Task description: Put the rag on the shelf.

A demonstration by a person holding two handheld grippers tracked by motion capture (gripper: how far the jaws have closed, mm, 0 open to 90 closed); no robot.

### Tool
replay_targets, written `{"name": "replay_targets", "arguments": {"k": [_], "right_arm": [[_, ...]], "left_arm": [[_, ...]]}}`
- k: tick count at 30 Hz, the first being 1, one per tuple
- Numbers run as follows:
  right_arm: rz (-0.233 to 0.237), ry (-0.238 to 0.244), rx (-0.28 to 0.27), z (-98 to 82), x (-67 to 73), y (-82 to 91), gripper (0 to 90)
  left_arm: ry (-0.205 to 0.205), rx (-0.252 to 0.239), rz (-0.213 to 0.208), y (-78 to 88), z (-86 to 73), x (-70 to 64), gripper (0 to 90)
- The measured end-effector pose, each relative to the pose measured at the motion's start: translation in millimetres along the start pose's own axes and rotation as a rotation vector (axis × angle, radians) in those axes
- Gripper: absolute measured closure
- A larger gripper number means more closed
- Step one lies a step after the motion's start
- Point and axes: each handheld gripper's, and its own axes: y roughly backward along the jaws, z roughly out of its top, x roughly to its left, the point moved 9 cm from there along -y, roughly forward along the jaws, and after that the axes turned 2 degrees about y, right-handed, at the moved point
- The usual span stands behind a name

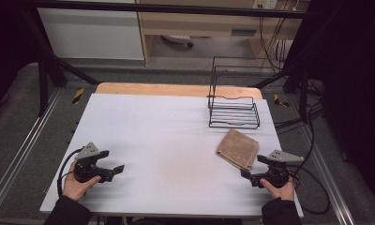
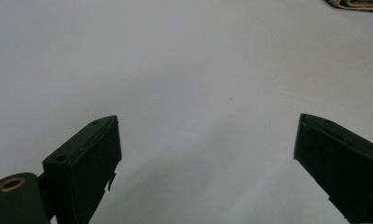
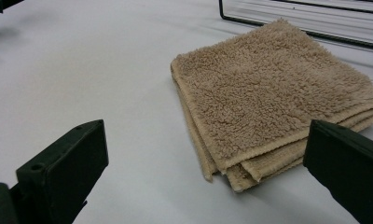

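Note:
A folded tan towel point(image 1: 237, 148) lies flat on the right side of the white table point(image 1: 167, 136). Just in front of its near edge, my right gripper point(image 1: 252, 166) stands open in a person's hand. In the right gripper view the towel point(image 3: 268, 93) lies ahead of the spread jaws of that gripper point(image 3: 206, 126), with nothing between them. At the table's front left, my left gripper point(image 1: 113, 161) is held open over bare table. The left gripper view shows its jaws point(image 2: 208, 120) wide apart and empty, with a corner of the towel point(image 2: 362, 3) far off.
A black wire rack point(image 1: 233, 105) stands at the back right of the table, just behind the towel; its base rail point(image 3: 292, 18) is close beyond the cloth. Cables trail off the table's right edge. A wooden board edge point(image 1: 176, 88) lies behind the white top.

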Motion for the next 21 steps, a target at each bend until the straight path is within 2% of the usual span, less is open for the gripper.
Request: {"name": "replay_targets", "arguments": {"k": [12, 21], "right_arm": [[-0.011, 0.007, 0.009, 0.0, 0.9, -1.0, 0.9], [-0.021, 0.021, 0.022, 2.4, 6.0, -5.9, 2.9]], "left_arm": [[-0.011, 0.002, 0.012, 2.1, -1.5, 1.6, 7.7], [-0.001, -0.008, 0.020, 3.7, -0.9, 3.8, 7.8]]}}
